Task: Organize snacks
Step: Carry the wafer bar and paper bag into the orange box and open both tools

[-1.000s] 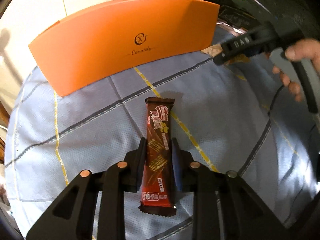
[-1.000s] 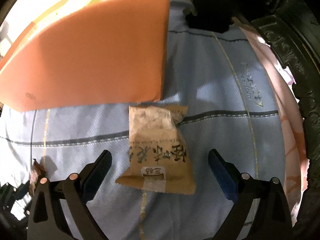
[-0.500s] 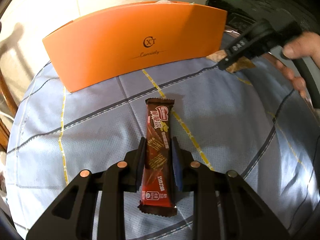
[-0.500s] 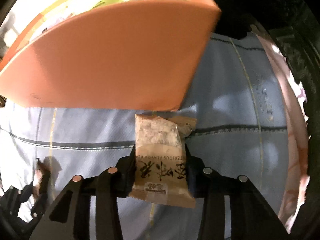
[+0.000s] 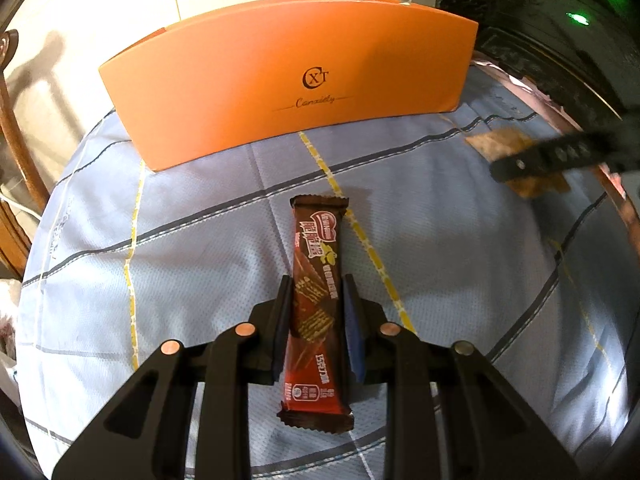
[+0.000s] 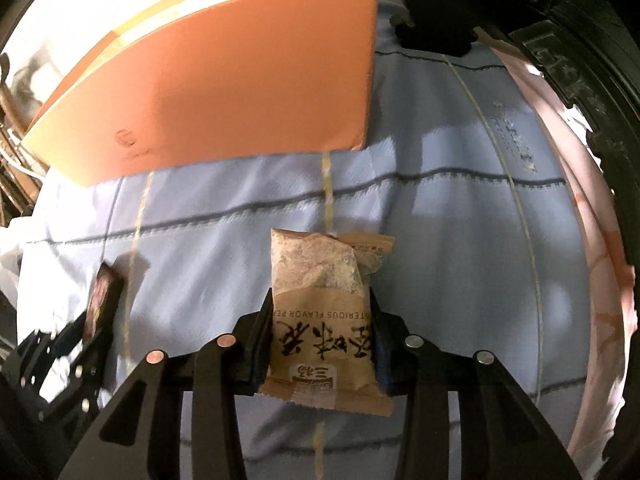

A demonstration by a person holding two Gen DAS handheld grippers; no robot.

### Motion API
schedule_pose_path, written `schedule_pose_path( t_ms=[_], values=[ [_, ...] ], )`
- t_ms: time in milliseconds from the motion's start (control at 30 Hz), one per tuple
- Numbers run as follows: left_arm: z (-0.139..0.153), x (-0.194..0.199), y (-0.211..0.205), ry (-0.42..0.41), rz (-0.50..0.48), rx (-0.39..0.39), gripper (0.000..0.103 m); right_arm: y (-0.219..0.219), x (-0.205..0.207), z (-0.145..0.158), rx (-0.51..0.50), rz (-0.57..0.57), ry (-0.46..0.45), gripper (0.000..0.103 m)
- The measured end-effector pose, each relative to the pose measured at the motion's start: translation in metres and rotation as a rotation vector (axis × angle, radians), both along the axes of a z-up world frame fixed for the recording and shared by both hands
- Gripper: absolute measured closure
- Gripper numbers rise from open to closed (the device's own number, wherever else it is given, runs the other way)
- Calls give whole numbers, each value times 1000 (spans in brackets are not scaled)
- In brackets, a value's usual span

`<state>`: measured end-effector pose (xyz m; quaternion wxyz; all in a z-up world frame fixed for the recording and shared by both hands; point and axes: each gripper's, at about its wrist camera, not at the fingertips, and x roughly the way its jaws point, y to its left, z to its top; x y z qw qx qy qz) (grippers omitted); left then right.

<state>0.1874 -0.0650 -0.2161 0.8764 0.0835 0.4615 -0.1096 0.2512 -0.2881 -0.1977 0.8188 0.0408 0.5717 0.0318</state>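
Observation:
My left gripper (image 5: 316, 296) is shut on a dark red chocolate wafer bar (image 5: 314, 280), which sticks out forward over the blue checked cloth (image 5: 200, 248). An orange box (image 5: 288, 76) stands beyond it. In the right wrist view my right gripper (image 6: 320, 308) is shut on a tan snack packet (image 6: 320, 320) with black characters, held above the cloth (image 6: 440, 240). The orange box (image 6: 224, 92) stands to the upper left there, with wrappers showing in its open top. The left gripper (image 6: 96, 320) with its bar appears at the left edge. The right gripper's finger (image 5: 560, 156) and packet show at the right of the left wrist view.
A dark carved wooden frame (image 6: 580, 60) rims the table at the right and back. A black object (image 6: 436, 28) lies on the cloth behind the box's right corner. Wooden chair parts (image 5: 12, 140) stand at the left.
My right gripper closed on the tan packet and lifted it, drawing back from the orange box. The left gripper kept its hold on the bar with a slight roll.

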Motion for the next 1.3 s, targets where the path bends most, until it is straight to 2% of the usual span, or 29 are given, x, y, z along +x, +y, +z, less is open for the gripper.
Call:
schedule_pose_path(
  t_ms=[233, 267, 533, 867, 1033, 1133, 1300],
  values=[
    [5, -2, -1, 27, 20, -9, 80, 6, -50, 16, 9, -6, -21, 62],
    [8, -5, -2, 21, 16, -10, 80, 1, -45, 14, 10, -5, -23, 62],
    [39, -23, 10, -27, 17, -66, 80, 2, -83, 26, 45, -14, -47, 62],
    [57, -40, 30, -38, 71, -45, 80, 20, -113, 42, 62, 11, -90, 62],
    [69, -49, 44, -50, 91, -60, 80, 28, -130, 54, 74, 27, -121, 62],
    [86, -52, 56, -70, 100, -81, 80, 31, -135, 68, 84, 31, -148, 62],
    [144, -31, 68, -160, 103, -130, 80, 33, -120, 123, 102, 42, -262, 62]
  ],
)
